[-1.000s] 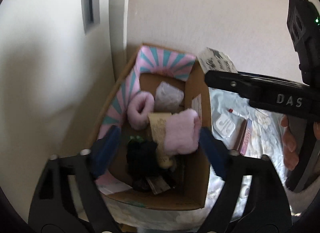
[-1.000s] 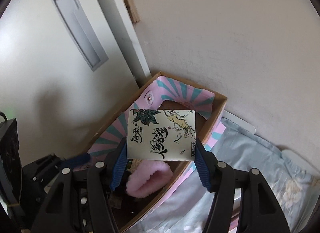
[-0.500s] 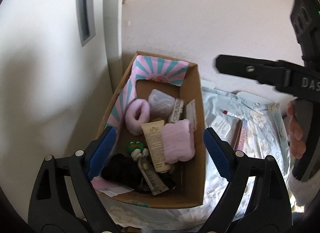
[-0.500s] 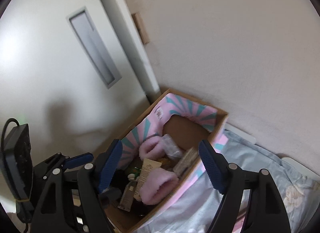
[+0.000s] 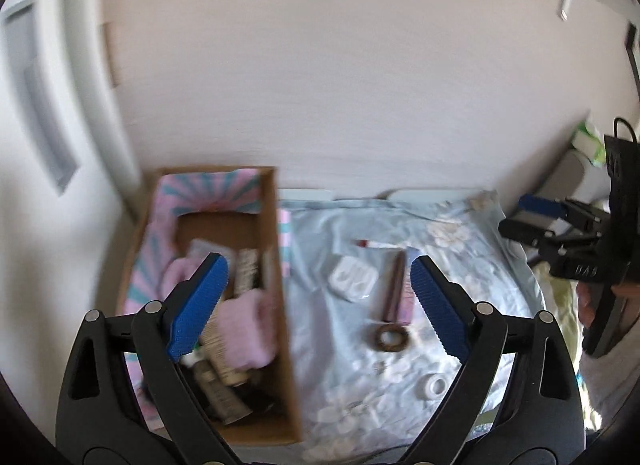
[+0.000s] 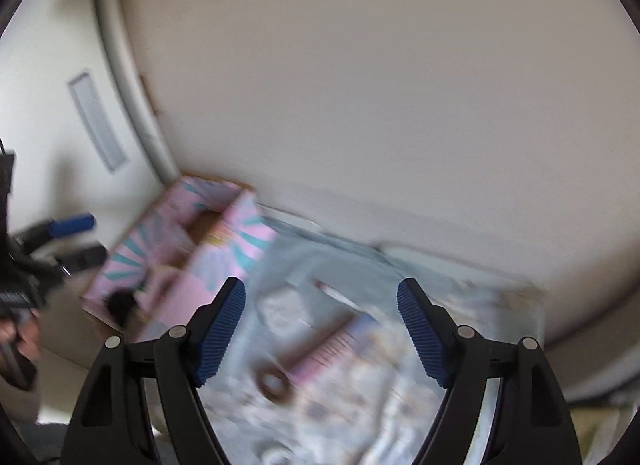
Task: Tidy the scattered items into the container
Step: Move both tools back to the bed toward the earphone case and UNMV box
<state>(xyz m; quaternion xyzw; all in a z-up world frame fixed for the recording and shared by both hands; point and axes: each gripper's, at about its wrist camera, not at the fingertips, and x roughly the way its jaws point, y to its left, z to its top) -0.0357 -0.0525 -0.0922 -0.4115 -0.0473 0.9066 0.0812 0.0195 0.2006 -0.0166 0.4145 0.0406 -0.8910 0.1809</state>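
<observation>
Pale wall (image 5: pixel 340 85) behind, a light-blue floral cloth (image 5: pixel 320 345) spread below it, white door with a recessed grey panel (image 5: pixel 36 93) off to the left. Against the wall at the cloth's left end, an open cardboard box (image 5: pixel 286 329) with pink-and-teal striped lining (image 5: pixel 208 195) — already packed with a fluffy pink item (image 5: pixel 244 329), tubes and small packets, all blurred. Out on the cloth, right of the box and apart from it: a white blister pack (image 5: pixel 352 279), a thin pen-like stick with a red end (image 5: pixel 374 244), a brown comb-like piece beside a pink comb (image 5: pixel 400 285), a brown ring (image 5: pixel 390 339) just below those, and a small white ring (image 5: pixel 432 385) nearer the camera.

Left gripper (image 5: pixel 318 305) held above the box's right edge and the cloth, blue pads (image 5: pixel 198 305) spread wide, nothing between them. Right gripper (image 6: pixel 320 333) likewise spread wide and empty, over the cloth with the brown ring (image 6: pixel 274 381) and the combs (image 6: pixel 320 341) seen between its pads; heavy motion blur in that view. Striped box (image 6: pixel 192 249) to its left there. From the left wrist view, the right gripper (image 5: pixel 560 225) at the far right edge, gripped by a hand (image 5: pixel 592 305).
</observation>
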